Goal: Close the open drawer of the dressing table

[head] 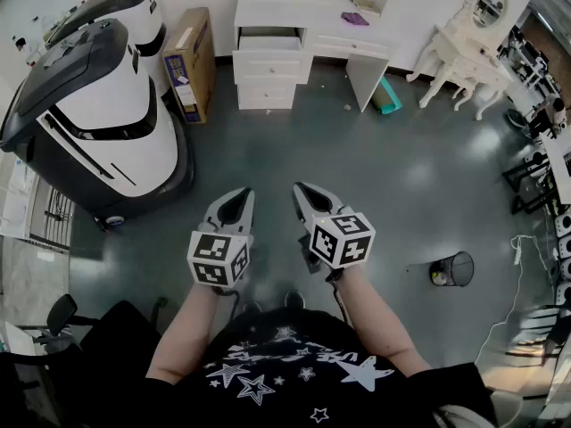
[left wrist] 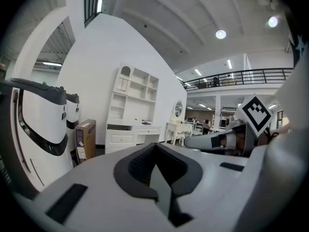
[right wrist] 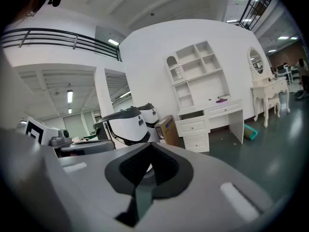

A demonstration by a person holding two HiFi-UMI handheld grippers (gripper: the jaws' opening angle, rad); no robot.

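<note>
The white dressing table [head: 308,25] stands against the far wall across the grey floor. Its top left drawer [head: 268,39] is pulled out above two shut drawers. The table also shows in the left gripper view [left wrist: 133,129] and, with the open drawer [right wrist: 191,115], in the right gripper view. Both grippers hover side by side over the floor, far short of the table. My left gripper [head: 235,201] is shut with nothing in it, and my right gripper [head: 310,200] is shut and empty too. Their jaws meet in the gripper views [left wrist: 154,151] [right wrist: 149,152].
Two large white-and-black machines [head: 98,105] fill the left side. A cardboard box [head: 190,61] leans beside the table. A teal object [head: 386,96] lies by the table's right leg. A wire bin [head: 455,268] stands at the right, a white vanity with oval mirror [head: 473,43] at the far right.
</note>
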